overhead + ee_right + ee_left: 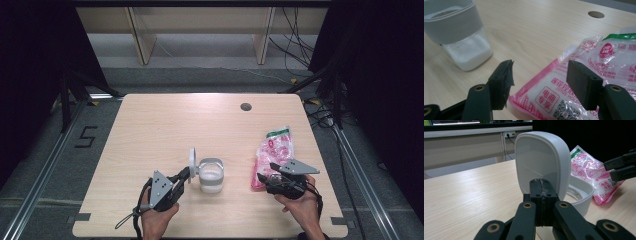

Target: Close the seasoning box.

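Landmark: the clear square plastic container with a grey collar (211, 176), sitting near the front middle of the light wooden table (165, 125). It holds a layer of white granules in its lower part; in the right gripper view the container (459, 37) shows the white fill below the grey band.

Left gripper (184, 176): just left of the container, jaws pressed fully together on the bottom edge of the white rounded-square plastic lid (192, 156). The lid stands upright on edge, at the container's left rim, flat face toward the left gripper camera. In the left gripper view the left gripper (541, 187) pinches the lid (541, 160) at its lower rim, with the container's open mouth (579, 192) right behind it. Whether the lid touches the container's rim, cannot tell.

Right gripper (267, 175): right of the container, well apart from it. Jaws stand at a medium gap over the near end of the pink-and-white printed plastic bag of white granules (272, 157), which lies flat on the table. In the right gripper view the right gripper (539, 80) straddles the bag (579, 82); the pads are not visibly pressing on it.

Bag top edge is green, pointing away from the person. Round grey cable hole (245, 106) sits beyond the container, toward the table's far edge.
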A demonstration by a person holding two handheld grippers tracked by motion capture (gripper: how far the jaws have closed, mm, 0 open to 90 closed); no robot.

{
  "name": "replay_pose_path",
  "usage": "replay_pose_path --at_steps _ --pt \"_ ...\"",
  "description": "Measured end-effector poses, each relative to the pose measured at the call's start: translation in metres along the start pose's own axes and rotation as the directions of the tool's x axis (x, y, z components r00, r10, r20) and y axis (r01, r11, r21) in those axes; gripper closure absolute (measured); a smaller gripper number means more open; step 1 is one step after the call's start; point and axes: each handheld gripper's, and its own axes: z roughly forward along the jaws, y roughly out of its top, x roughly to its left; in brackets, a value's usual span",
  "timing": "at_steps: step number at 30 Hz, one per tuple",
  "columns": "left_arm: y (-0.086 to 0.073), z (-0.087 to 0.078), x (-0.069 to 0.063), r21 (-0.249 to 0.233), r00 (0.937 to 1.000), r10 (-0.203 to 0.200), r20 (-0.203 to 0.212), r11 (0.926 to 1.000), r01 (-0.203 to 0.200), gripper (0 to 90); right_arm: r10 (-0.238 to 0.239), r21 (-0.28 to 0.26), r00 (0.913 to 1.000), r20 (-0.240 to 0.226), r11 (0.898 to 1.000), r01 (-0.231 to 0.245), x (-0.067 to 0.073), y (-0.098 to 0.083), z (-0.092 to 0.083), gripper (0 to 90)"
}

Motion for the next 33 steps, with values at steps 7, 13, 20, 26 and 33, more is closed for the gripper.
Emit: replay_pose_path --at_steps 7,13,20,26,33 --pt "0.005 0.001 -0.004 0.007 0.9999 0.009 0.006 0.9999 -0.009 89.3 -0.032 -0.001 0.9995 0.007 0.999 0.032 -0.001 0.0 -0.001 38.6" --pt "0.007 0.003 -0.009 0.006 0.9997 0.015 0.021 0.9999 -0.015 89.2 -0.004 0.017 1.0 0.004 1.0 0.004 0.001 -0.001 -0.002 37.2" --pt "0.009 0.006 -0.011 0.008 0.9986 0.04 0.035 0.9991 -0.041 89.2 -0.026 -0.009 0.9997 0.004 1.0 0.026 -0.001 -0.001 -0.001 35.1" --pt "0.01 0.005 -0.012 0.01 0.9986 0.037 0.037 0.9993 -0.037 87.9 -0.004 0.0 1.0 -0.005 1.0 0.004 0.002 -0.001 -0.002 34.6" --pt "0.013 0.002 -0.011 0.012 0.9975 0.017 0.069 0.9998 -0.018 77.5 -0.032 -0.01 0.9995 -0.002 0.999 0.032 0.0 -0.001 -0.001 34.4"
